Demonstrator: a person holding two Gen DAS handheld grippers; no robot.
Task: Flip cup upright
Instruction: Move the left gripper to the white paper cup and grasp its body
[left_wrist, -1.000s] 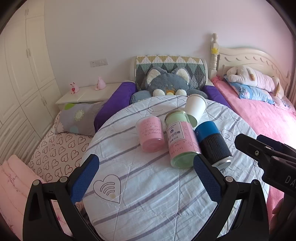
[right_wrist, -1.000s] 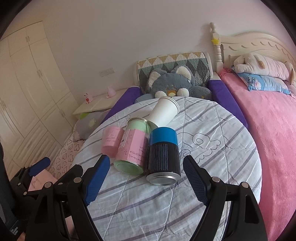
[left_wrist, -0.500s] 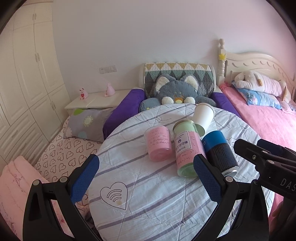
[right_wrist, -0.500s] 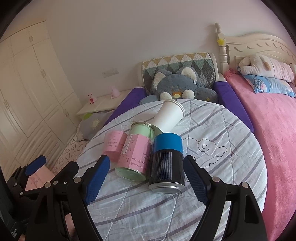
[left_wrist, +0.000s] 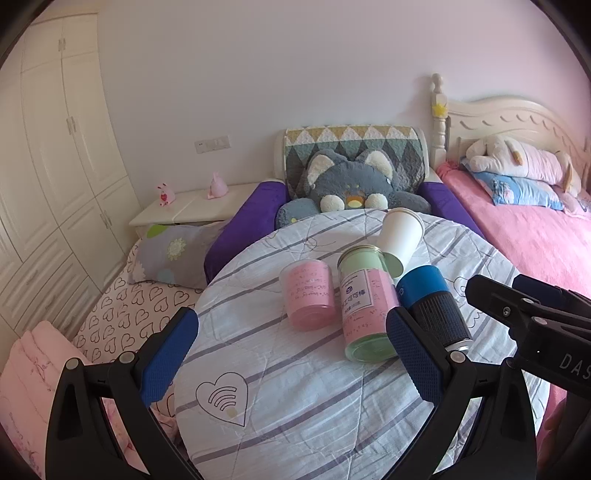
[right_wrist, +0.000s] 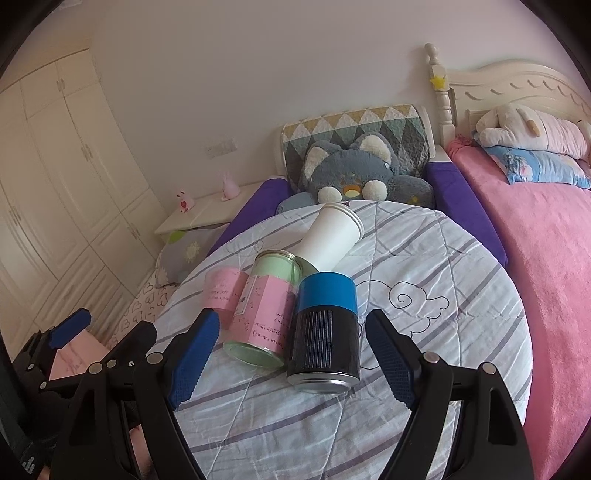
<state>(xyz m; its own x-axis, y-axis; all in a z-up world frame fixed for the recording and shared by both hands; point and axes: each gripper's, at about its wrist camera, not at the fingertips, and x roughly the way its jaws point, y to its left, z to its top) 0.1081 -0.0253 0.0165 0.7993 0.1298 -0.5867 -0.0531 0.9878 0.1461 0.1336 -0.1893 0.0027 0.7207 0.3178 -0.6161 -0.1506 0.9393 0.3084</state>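
Observation:
Several cups lie on their sides on a round table under a striped cloth: a pink cup, a green jar with a pink label, a black and blue cup and a white paper cup behind them. My left gripper is open and empty, short of the pink cup and the green jar. My right gripper is open, its fingers either side of the black and blue cup's near end, apart from it. The green jar, pink cup and white cup also show there.
A grey cat plush on a purple seat lies behind the table. A pink bed with a plush dog is at the right. A white nightstand and wardrobe are at the left. My right gripper's side shows at the left wrist view's right edge.
Both grippers have drawn back and risen a little, so the cups look farther off. The cups have not moved. Both grippers stay open.

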